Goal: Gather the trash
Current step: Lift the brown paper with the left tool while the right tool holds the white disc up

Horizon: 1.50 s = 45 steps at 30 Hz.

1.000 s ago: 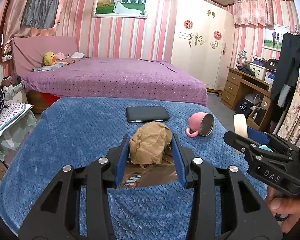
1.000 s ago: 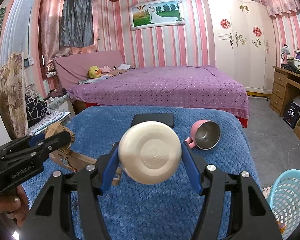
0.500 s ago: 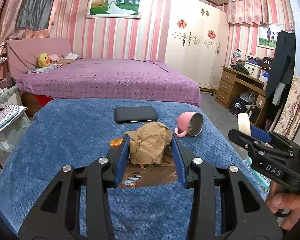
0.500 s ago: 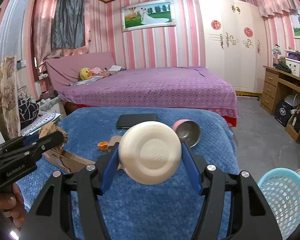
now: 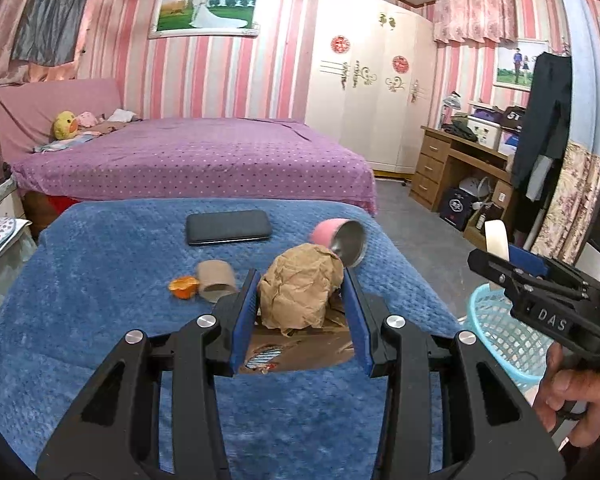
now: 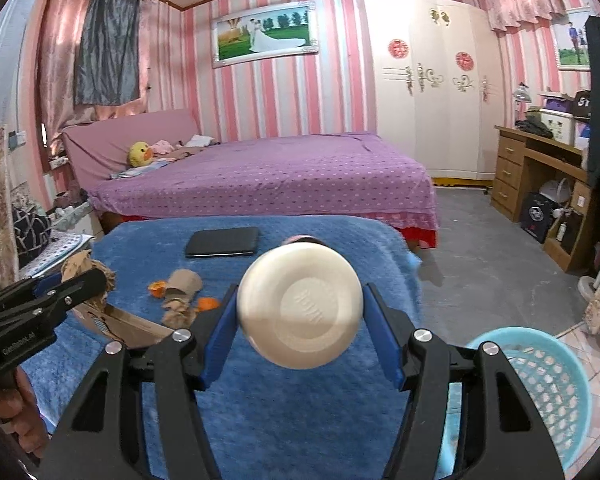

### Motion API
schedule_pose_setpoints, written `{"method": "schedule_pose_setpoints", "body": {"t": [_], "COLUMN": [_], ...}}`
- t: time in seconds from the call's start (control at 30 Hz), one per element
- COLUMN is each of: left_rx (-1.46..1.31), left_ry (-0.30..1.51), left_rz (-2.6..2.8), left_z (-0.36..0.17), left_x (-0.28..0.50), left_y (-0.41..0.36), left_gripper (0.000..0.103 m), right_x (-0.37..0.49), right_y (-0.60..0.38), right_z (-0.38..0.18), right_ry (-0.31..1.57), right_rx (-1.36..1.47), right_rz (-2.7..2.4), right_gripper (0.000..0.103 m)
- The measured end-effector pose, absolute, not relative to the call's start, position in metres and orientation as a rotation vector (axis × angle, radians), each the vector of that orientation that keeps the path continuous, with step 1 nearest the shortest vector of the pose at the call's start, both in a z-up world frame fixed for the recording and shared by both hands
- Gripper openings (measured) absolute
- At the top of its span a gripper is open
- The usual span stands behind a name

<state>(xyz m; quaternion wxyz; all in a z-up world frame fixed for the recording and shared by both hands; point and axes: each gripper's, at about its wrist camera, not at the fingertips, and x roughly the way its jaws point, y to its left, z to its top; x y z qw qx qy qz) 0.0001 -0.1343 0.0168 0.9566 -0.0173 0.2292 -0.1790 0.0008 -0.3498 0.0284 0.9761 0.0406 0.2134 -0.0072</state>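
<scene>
Beside table edge (image 6: pixel 400 248): basket (image 6: pixel 556 384).

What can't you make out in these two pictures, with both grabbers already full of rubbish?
- Pink mug: right wrist view, almost wholly hidden behind the cream cup.
- Cream cup: left wrist view, only a sliver above the right gripper.
- Cardboard piece: left wrist view, its print is partly covered by the crumpled paper in the left gripper.
- Blue basket: both views, contents too blurred and partly blocked by the right gripper.
</scene>
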Motion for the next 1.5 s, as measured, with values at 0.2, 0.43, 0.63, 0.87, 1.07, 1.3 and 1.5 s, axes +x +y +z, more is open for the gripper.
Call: {"method": "schedule_pose_setpoints", "body": {"t": [0.2, 0.43, 0.63, 0.87, 1.07, 1.3, 1.5], "left_rx": [-0.008, 0.002, -0.028, -0.095, -0.138, -0.196, -0.307], "left_ry": [0.474, 0.485, 0.507, 0.534, 0.564, 0.584, 0.588], "left_rz": [-0.425, -0.349, -0.289, -0.316, -0.311, -0.309, -0.324], "left_z": [0.011, 0.007, 0.006, 0.005, 0.001, -0.002, -0.001], "left_x": [-0.009, 0.002, 0.014, 0.023, 0.03, 0.036, 0.039], "left_y": [-0.169, -0.16, -0.132, -0.118, -0.099, -0.076, -0.055], "left_gripper": [0.04, 0.041, 0.045, 0.045, 0.045, 0.045, 0.044], "right_x": [-0.016, -0.021, -0.016, -0.013, -0.012, -0.011, -0.01], "right_y": [-0.401, -0.425, -0.42, -0.414, -0.406, -0.403, -0.396], "right_z": [0.03, 0.029, 0.029, 0.028, 0.029, 0.028, 0.028], "right_ry": [0.423, 0.413, 0.413, 0.414, 0.413, 0.415, 0.413], "right_rx": [0.142, 0.202, 0.194, 0.182, 0.172, 0.169, 0.159], "right_rz": [-0.079, -0.09, -0.068, -0.051, -0.048, -0.041, -0.028], "right_gripper": [0.061, 0.061, 0.061, 0.061, 0.061, 0.061, 0.061]}}
